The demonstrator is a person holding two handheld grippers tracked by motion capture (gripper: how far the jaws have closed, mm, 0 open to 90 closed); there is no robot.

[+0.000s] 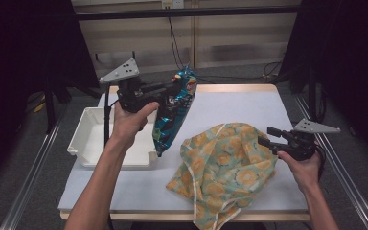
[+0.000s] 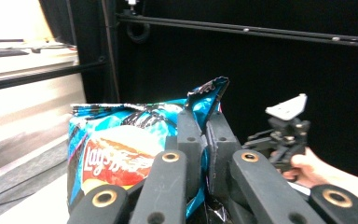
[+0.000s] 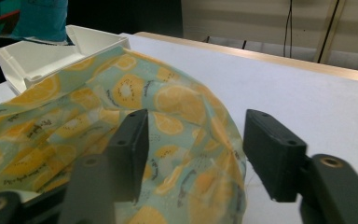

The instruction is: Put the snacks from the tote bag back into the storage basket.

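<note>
The chip bag (image 1: 175,112) hangs in the air, long axis near vertical, its lower end just above the near right corner of the white tray (image 1: 88,139), which lies directly to its left. The left tool (image 1: 172,88) is clamped on the bag's upper edge, so a short carry leftward would bring it over the tray. To the bag's right, the fruit-print cloth bag (image 1: 223,165) lies slumped on the worktop (image 1: 249,108); the right tool (image 1: 264,135) stands with jaws apart at its right edge, gripping nothing.
</note>
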